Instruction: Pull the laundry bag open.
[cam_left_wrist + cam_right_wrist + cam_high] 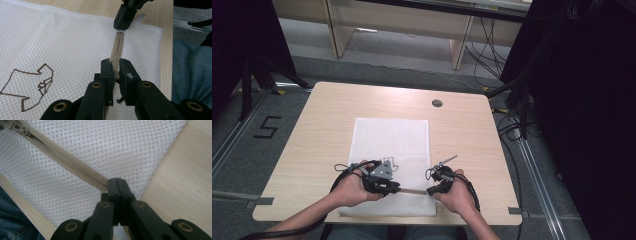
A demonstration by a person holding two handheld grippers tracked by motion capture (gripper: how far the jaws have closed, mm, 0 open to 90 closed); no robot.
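Near the front edge of a pale wooden table (462,125), one white mesh bag (391,145), lying flat, long side running away from the person, with one beige zipper (72,165) along its near end and one brown outline figure (30,87) stitched on the mesh. Two hand-held grippers, both low over that near end: left gripper (115,71) pinching the zipper strip between its jaws, right gripper (117,183) pressed together on the other end of the same strip, close to the bag's corner. Between them, the strip lifted off the table and stretched taut, seen as a thin line in the high view. One zipper slider (18,127) up at the top left of the right gripper view, well apart from the right jaws. Two hands (354,187), one on each gripper, forearms coming in from below; blue denim at the edges of both gripper views. One grey three-cornered plate (383,170) on top of the left gripper. One round dark cable port (437,103) near the table's far edge. Around the table, grey floor, one black "5" (266,127) marked on it at left, loose black cables (512,125) at right, dark curtains on both sides, light wooden furniture legs (459,47) beyond.
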